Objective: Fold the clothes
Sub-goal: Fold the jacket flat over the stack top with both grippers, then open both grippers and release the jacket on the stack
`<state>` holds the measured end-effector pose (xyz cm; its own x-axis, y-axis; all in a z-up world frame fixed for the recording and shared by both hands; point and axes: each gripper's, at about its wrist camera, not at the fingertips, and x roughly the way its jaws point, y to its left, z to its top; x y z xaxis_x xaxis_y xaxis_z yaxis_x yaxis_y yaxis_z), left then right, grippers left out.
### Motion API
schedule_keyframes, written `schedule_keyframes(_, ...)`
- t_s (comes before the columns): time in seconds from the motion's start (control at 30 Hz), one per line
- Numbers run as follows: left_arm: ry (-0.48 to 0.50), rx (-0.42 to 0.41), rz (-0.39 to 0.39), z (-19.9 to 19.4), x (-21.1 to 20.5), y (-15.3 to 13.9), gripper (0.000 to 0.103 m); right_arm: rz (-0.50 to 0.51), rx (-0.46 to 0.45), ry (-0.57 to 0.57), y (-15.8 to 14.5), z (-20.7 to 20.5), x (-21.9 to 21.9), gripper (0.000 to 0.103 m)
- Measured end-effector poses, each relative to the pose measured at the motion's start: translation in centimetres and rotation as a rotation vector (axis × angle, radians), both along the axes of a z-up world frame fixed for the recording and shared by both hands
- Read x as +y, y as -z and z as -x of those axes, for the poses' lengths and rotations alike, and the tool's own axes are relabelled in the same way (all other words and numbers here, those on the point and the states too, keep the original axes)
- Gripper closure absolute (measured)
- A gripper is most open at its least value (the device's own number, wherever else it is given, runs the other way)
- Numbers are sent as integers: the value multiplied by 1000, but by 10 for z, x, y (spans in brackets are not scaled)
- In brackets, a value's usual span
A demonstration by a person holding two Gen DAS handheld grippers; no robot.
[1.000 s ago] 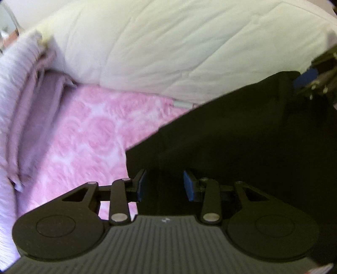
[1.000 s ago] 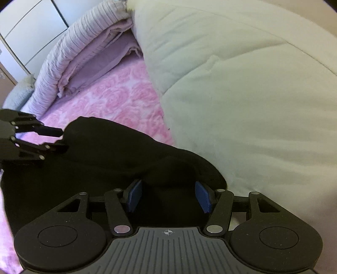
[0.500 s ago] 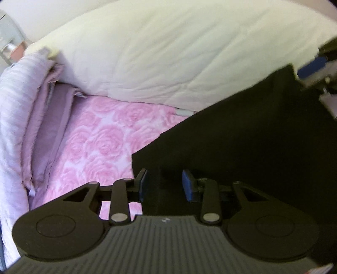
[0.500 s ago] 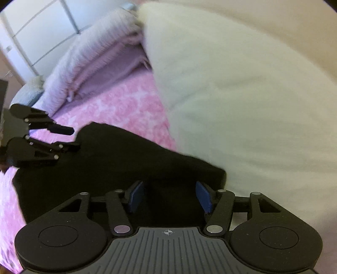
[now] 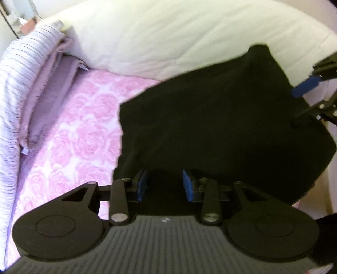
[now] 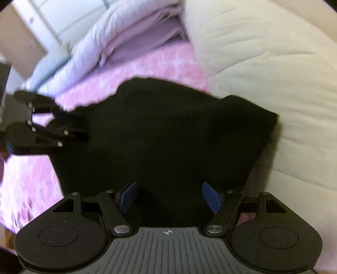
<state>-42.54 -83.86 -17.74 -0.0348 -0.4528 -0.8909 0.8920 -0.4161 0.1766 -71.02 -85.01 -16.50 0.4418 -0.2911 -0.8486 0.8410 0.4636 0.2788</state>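
Observation:
A black garment (image 5: 221, 118) lies spread over the pink rose-print bed sheet (image 5: 69, 137) and partly on the cream duvet (image 5: 179, 33). My left gripper (image 5: 165, 185) stands open, its blue pads apart over the garment's near edge. My right gripper (image 6: 169, 197) is also open, pads wide apart, with black cloth between and under them. In the right wrist view the garment (image 6: 168, 134) fills the middle and the left gripper (image 6: 69, 128) shows at its left side. The right gripper (image 5: 303, 99) shows at the right edge of the left wrist view.
A folded lilac blanket (image 5: 25, 90) is stacked along the left of the bed; it also shows in the right wrist view (image 6: 118, 42). The bulky cream duvet (image 6: 273, 63) rises at the back and right. White cupboard doors (image 6: 56, 16) stand beyond the bed.
Both grippers have pulled back and up from the garment. The right gripper's pads have spread wider. The garment now lies more fully in view, with its far corner draped toward the duvet.

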Motion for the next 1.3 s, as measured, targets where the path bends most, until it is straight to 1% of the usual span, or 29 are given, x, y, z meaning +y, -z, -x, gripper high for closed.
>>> schedule_keyframes(0.07,7,5,1,-7,14,-6,71,26,9,-1,-10,-2,18,30)
schedule_keyframes(0.13,10,13,-27,-13,26,-3,71,21,26,-15,-11,-11,32,30)
schedule_keyframes(0.2,15,27,-30,-19,33,5,70,-19,59,-17,-1,-20,44,30)
schedule_keyframes(0.27,26,41,-17,-23,37,8,70,-32,82,10,11,-26,54,27)
schedule_keyframes(0.3,31,48,-10,-25,39,10,70,-26,93,26,9,-28,58,26)
schedule_keyframes(0.33,36,56,-3,-27,41,11,70,-17,104,42,5,-30,61,26)
schedule_keyframes(0.37,37,63,11,-31,45,7,69,-7,115,58,1,-32,64,26)
schedule_keyframes(0.47,25,77,54,-47,64,-3,63,16,121,112,-12,-36,77,26)
schedule_keyframes(0.57,3,76,33,-60,81,-2,62,15,112,169,-19,-42,96,26)
schedule_keyframes(0.6,-3,62,20,-64,86,0,62,20,114,190,-22,-44,102,26)
schedule_keyframes(0.67,-25,67,5,-75,97,5,63,32,122,236,-29,-48,115,26)
schedule_keyframes(0.7,-40,71,2,-80,102,7,63,44,125,264,-35,-50,120,24)
schedule_keyframes(0.73,-51,77,10,-85,107,4,63,60,119,292,-41,-51,125,21)
schedule_keyframes(0.83,-67,108,46,-95,124,-14,62,99,98,371,-60,-54,139,20)
schedule_keyframes(0.9,-56,122,66,-94,136,-27,61,103,107,399,-67,-55,148,20)
schedule_keyframes(0.97,-44,134,78,-90,148,-37,58,105,117,425,-75,-55,157,20)
schedule_keyframes(1.03,-44,145,95,-85,159,-45,50,107,128,449,-81,-57,166,19)
schedule_keyframes(1.07,-44,150,103,-83,164,-49,48,111,135,461,-83,-58,169,10)
schedule_keyframes(1.13,-55,161,107,-76,169,-50,34,134,153,473,-86,-61,175,2)
schedule_keyframes(1.2,-64,175,109,-73,177,-51,24,153,165,468,-87,-63,180,2)
schedule_keyframes(1.23,-63,172,113,-70,181,-52,18,155,165,468,-87,-63,182,2)
schedule_keyframes(1.3,-61,163,121,-64,187,-53,10,157,162,469,-87,-62,188,1)
